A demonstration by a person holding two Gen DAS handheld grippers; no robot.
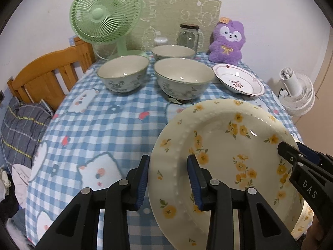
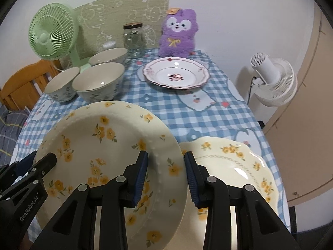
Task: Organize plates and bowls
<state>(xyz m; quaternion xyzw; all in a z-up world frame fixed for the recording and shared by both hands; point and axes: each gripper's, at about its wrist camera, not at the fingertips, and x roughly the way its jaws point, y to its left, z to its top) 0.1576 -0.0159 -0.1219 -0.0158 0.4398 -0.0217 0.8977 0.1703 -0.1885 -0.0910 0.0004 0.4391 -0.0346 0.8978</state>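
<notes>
1. Cream plate w/ yellow flowers (image 1: 224, 156), tilted and lifted clear of the tabletop (image 1: 108, 125); carried between both hand-held grippers, one at each side of its rim.
2. Left hand-held gripper (image 1: 169, 179): fingers astride the plate's left rim, one blue pad on the upper face, the other at the outer edge/underside; pinching the plate.
3. Right hand-held gripper (image 2: 166, 177): fingers astride the plate's right rim, same arrangement; pinching the plate.
4. Second cream plate w/ yellow flowers (image 2: 239, 166): flat on the tabletop, just right of and below the right hand-held gripper, partly under the lifted plate.
5. White plate w/ red-pink trim (image 2: 177, 76): ahead of the right hand-held gripper, well apart from it.
6. Three floral bowls (image 1: 183, 79): grouped ahead of the left hand-held gripper, far side of tabletop.
7. Behind the bowls: green fan (image 1: 104, 14), glass jar (image 1: 188, 35), purple plush toy (image 1: 226, 41).
</notes>
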